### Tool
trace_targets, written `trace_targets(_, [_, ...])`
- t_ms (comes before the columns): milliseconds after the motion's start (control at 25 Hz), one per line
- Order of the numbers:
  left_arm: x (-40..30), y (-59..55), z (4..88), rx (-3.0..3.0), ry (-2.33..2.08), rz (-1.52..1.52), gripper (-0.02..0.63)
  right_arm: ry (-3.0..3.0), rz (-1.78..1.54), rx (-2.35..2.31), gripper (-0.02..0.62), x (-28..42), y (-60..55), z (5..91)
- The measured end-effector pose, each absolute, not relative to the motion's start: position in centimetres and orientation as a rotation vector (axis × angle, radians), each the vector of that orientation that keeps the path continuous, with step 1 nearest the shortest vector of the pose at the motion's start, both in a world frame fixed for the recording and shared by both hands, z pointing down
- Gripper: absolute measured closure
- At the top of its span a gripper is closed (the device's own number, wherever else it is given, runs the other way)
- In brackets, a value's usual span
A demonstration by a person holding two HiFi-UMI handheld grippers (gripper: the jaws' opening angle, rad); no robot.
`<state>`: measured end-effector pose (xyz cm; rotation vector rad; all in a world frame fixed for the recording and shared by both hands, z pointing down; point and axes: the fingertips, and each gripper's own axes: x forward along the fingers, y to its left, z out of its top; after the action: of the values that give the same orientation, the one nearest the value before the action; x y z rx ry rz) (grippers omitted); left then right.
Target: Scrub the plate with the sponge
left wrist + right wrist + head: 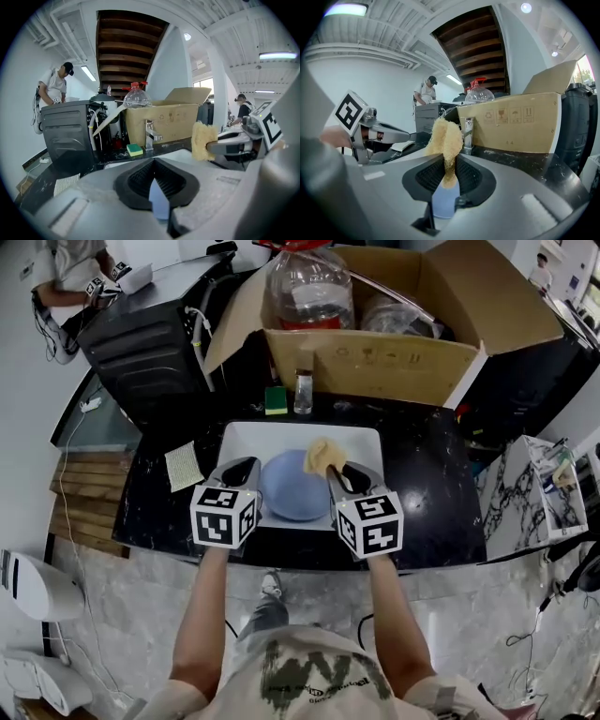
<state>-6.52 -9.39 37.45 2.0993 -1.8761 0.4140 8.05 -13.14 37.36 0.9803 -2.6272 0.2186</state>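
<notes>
Okay, head view first: the blue plate (292,491) lies in the white basin (246,433), straight ahead of me and between my two tools. My left gripper (242,472) is at its left rim and my right gripper (349,476) at its right, with the sponge (325,456) sticking out over the plate's far right edge. Over to the left gripper view: the left gripper (157,183) has its jaws pinched together on a thin blue sliver, the plate (159,204) rim, so I read that side as the anchor. The sponge (201,139) shows off to the right, carried by the right gripper (229,143). Right gripper view now: the right gripper (449,176) is clamped on the sponge (445,140), which stands up tall out of the jaws. The plate (443,202) shows just beneath it, and the left gripper (379,131) is off to the left. So the plate face runs leftward from the sponge, and I reckon my scrub stroke sweeps left across it while the other side steadies the rim.
</notes>
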Motion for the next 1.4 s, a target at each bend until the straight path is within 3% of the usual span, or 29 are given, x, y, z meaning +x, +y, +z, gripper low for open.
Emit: trace_targets(1400, [-14.8, -20.0, 44.1, 2.209, -1.589, 0.455, 0.603, -2.288, 0.435, 0.760, 0.532, -3.5, -19.9, 48.3])
